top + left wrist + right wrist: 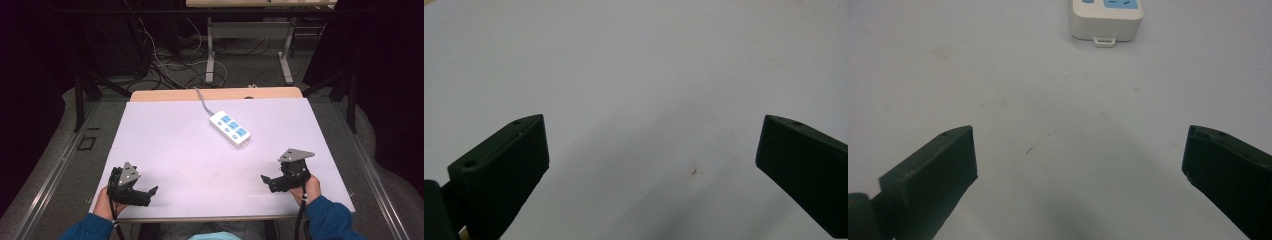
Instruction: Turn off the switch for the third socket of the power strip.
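Observation:
A white power strip with blue sockets lies on the pale table, right of centre toward the back; its grey cord runs off the far edge. The strip's near end sits at the top of the right gripper view. My left gripper rests near the front left edge, jaws wide apart over bare table. Near the front right, my right gripper is open too, pointing left, with nothing between its fingers.
The table's wooden far edge shows behind the white sheet. Beyond it on the floor stand desk legs and tangled cables. Dark curtains flank both sides. The person's blue sleeves enter at the bottom.

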A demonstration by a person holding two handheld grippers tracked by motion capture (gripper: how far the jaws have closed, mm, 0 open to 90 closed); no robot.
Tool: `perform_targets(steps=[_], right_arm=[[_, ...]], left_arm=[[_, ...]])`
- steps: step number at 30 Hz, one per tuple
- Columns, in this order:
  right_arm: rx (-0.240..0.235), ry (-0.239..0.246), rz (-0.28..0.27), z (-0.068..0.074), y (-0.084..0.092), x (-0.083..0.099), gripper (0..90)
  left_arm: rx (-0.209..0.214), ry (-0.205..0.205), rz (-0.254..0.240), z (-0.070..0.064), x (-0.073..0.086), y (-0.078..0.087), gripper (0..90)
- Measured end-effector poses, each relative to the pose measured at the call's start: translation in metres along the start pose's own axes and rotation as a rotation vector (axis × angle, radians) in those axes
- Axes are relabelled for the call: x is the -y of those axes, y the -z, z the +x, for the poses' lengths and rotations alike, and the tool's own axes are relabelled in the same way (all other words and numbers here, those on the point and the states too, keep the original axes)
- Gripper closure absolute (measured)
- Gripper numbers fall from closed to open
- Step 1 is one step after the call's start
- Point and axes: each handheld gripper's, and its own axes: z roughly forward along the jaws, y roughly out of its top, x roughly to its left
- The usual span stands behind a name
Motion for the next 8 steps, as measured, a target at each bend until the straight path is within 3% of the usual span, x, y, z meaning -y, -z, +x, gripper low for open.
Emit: perform_targets(steps=[2,5,8], right_arm=[[0.005,0.004,0.005,0.0006,0.0019,0.0015,0.8],[0.003,-0.003,-0.004,0.0012,0.0034,0.0031,0.4],[0.007,-0.008,0.003,0.0015,0.0053,0.004,0.1]], left_arm=[[0.002,-0.012,0.014,0.0009,-0.0004,0.0014,0.4],[0.006,0.004,0.008,0.0004,-0.0002,0.0009,0.4],[-0.012,-0.005,0.001,-0.0003,0.0,0.0,0.4]])
